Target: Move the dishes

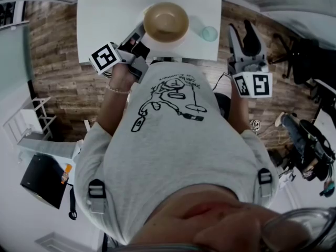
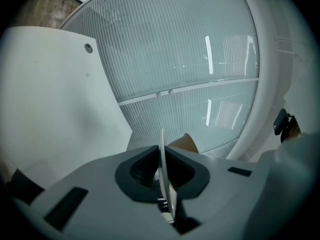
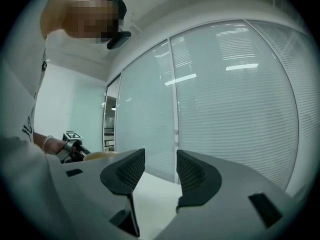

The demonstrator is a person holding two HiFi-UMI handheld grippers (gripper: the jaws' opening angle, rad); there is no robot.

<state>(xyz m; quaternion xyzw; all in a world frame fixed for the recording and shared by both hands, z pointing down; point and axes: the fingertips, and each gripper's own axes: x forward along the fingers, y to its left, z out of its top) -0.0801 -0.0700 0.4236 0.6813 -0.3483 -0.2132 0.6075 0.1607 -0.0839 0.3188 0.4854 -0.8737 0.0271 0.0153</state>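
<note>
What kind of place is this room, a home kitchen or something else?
Most likely an office or lab room, not a kitchen: tall glass partition walls with blinds behind them, a plain white table, and a wood-plank floor.

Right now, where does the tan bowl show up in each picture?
Head view: bowl at top centre, over the white table.
Left gripper view: bowl a brown sliver behind the left claw, right of the plate it grips.
Right gripper view: bowl a pale edge low left.
Shared landmark: the left claw, beside the bowl throughout.
</note>
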